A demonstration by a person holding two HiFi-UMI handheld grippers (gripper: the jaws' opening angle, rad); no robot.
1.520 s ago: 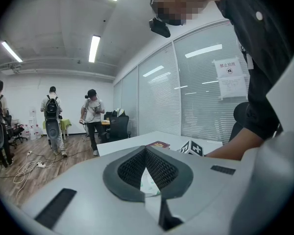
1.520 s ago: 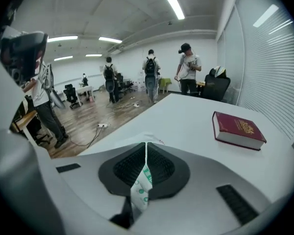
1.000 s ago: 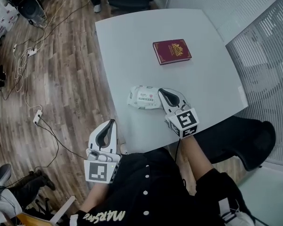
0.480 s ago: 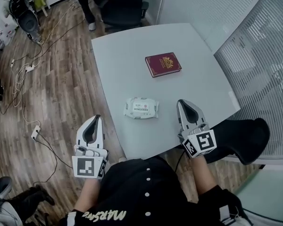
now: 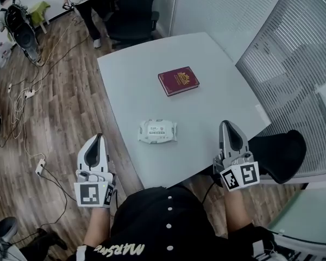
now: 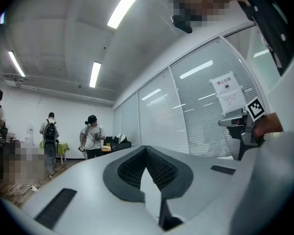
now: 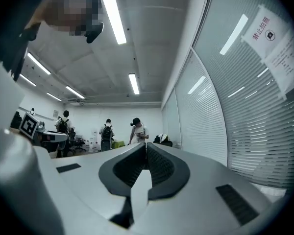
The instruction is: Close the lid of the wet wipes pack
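Head view: the wet wipes pack (image 5: pixel 157 131) lies flat on the white table (image 5: pixel 217 107), toward its near edge and left of centre, with no gripper touching it. Its top flap appears to lie flat, though the pack is too small in frame to confirm the seal. A dark red booklet (image 5: pixel 178 81) lies farther in on the table, well apart from the pack. The left gripper (image 5: pixel 97 138) is held off the table's near left side, over the wooden floor (image 5: pixel 60 102), with its jaws together. The right gripper (image 5: pixel 229 125) is at the table's near right edge, its tip overlapping that edge in the picture, also with its jaws together. Left gripper view: the left gripper (image 6: pixel 146 149) points level across the room, its jaws shut tip to tip with nothing between them. The right gripper (image 6: pixel 241 127) shows at right, and people (image 6: pixel 92 137) stand beyond the table. Right gripper view: the right gripper (image 7: pixel 146 146) has its jaws fully closed and empty. The left gripper (image 7: pixel 38 131) shows at left, and people (image 7: pixel 137 130) stand beyond the table.
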